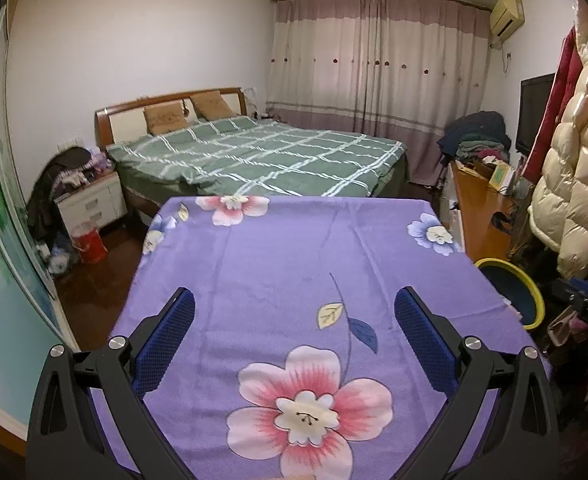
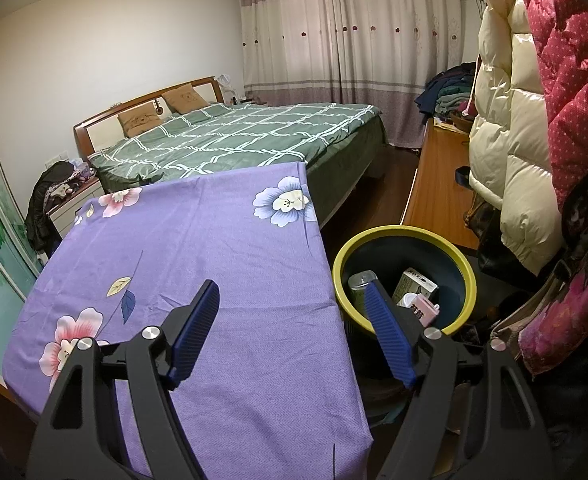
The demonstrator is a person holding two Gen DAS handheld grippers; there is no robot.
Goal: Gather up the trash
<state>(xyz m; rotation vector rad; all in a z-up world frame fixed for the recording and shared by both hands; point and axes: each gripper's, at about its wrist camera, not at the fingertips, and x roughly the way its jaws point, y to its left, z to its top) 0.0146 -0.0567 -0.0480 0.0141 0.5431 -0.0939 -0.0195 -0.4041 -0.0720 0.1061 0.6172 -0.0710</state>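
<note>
only the right wrist view lets us see into the yellow-rimmed bin [image 2: 404,236] beside the table [image 2: 197,240]: a can [image 2: 360,286] standing upright, a carton [image 2: 416,284] leaning, a pink box [image 2: 426,308]. left claw [image 1: 294,340] wide, empty; right claw [image 2: 291,332] wide, empty.

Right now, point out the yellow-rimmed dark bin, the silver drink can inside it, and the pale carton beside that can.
Yellow-rimmed dark bin [image 2: 468,276]: right wrist view, right side of rim.
Silver drink can [image 2: 358,285]: right wrist view, upper body.
Pale carton [image 2: 413,283]: right wrist view, front face.
</note>
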